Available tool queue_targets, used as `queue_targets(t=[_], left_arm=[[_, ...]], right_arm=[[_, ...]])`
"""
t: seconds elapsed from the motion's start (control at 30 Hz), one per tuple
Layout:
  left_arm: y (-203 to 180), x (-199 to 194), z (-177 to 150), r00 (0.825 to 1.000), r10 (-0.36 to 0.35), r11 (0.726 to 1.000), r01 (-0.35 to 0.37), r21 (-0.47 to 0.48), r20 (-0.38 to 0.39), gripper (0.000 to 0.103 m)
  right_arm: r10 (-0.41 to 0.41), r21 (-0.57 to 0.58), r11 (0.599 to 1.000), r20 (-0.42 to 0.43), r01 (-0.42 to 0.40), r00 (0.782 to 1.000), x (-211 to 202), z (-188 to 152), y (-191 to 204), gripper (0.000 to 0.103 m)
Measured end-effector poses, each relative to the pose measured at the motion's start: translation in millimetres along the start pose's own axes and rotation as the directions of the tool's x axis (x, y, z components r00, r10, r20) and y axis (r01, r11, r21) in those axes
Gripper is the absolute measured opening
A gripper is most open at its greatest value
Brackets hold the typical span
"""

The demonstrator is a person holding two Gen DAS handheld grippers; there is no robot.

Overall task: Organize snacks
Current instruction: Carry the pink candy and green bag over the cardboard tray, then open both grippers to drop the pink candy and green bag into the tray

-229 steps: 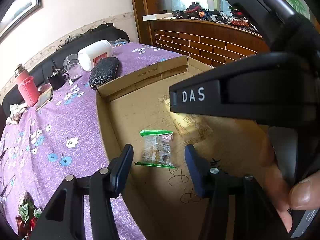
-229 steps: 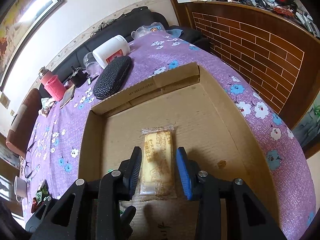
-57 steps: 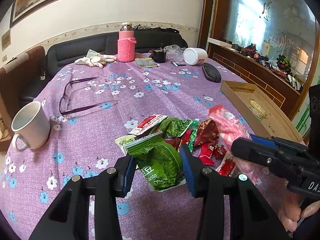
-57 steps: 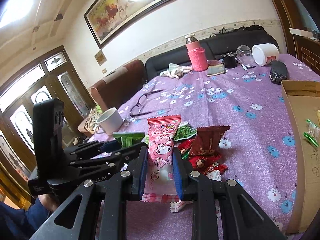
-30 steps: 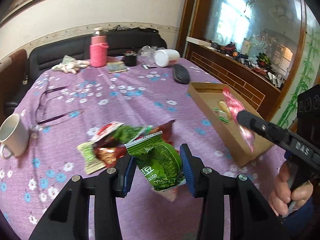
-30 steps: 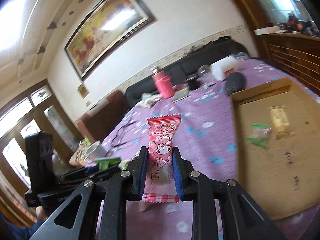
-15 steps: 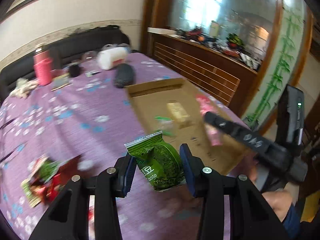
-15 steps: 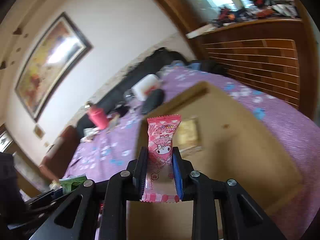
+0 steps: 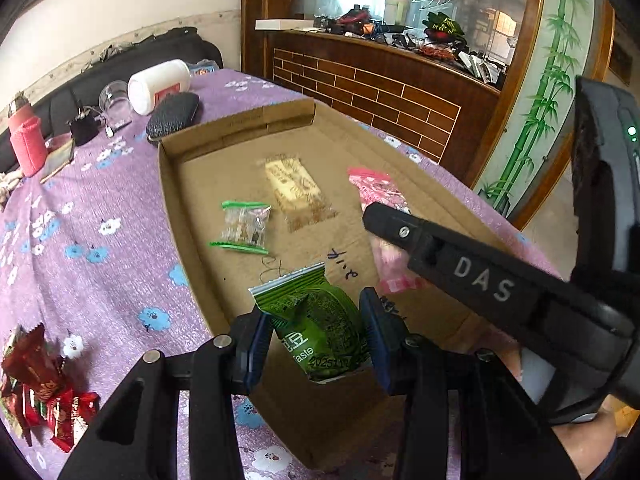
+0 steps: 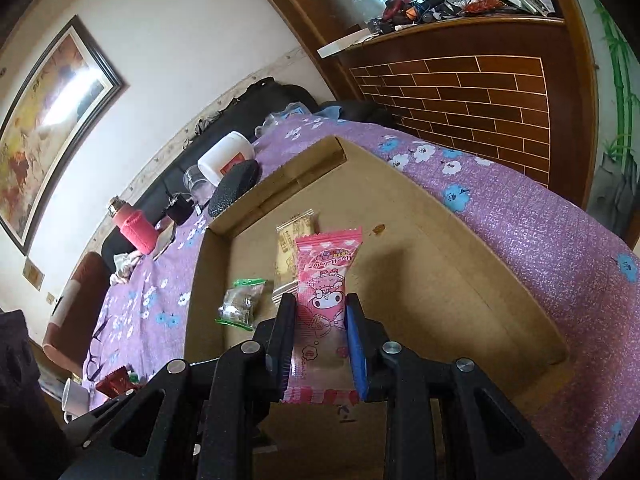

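Note:
My left gripper point(image 9: 316, 338) is shut on a green snack packet point(image 9: 316, 324) and hangs over the near end of the shallow cardboard box point(image 9: 172, 184). My right gripper point(image 10: 320, 338) is shut on a pink cartoon snack packet point(image 10: 326, 288), held upright above the same box point(image 10: 500, 280); in the left wrist view its packet point(image 9: 380, 200) sticks out past the black finger. A clear packet with green ends point(image 9: 244, 228) and a tan biscuit packet point(image 9: 298, 192) lie on the box floor. Loose red snacks point(image 9: 40, 392) sit on the cloth at lower left.
The box rests on a purple flowered tablecloth point(image 9: 80, 220). Behind it lie a black case point(image 9: 174, 114), a white jar on its side point(image 9: 158, 86), a glass and a pink flask point(image 9: 26, 142). A brick-faced wooden counter point(image 9: 380, 88) runs along the right.
Both grippers have swung from the snack pile on the left to above the cardboard box, each keeping its packet. The box now fills both views.

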State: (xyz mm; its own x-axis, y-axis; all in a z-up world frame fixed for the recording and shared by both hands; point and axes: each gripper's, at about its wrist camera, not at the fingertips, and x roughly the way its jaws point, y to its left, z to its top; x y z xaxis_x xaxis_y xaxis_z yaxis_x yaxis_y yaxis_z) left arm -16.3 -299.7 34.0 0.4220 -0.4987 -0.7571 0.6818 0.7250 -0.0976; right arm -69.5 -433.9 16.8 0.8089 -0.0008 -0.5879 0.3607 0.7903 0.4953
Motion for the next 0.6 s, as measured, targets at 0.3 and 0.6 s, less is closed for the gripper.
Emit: queue_targets(t=[0.3,0.6], left_arm=[[1.0,4.6,-4.8,1.000,0.009,1.000,-0.009,0.009,-0.001,0.041],[-0.2,3.4,-4.5,1.000,0.014,1.000,-0.014,0.011,0.001,0.044]], right_arm=[[-0.016,-0.024,1.000,-0.008,0.016,1.000,3.2,-3.1,4.2,0.026],[-0.004,0.001,1.000,0.017,0.004,1.000,-3.3,-2.5,0.8,0.026]])
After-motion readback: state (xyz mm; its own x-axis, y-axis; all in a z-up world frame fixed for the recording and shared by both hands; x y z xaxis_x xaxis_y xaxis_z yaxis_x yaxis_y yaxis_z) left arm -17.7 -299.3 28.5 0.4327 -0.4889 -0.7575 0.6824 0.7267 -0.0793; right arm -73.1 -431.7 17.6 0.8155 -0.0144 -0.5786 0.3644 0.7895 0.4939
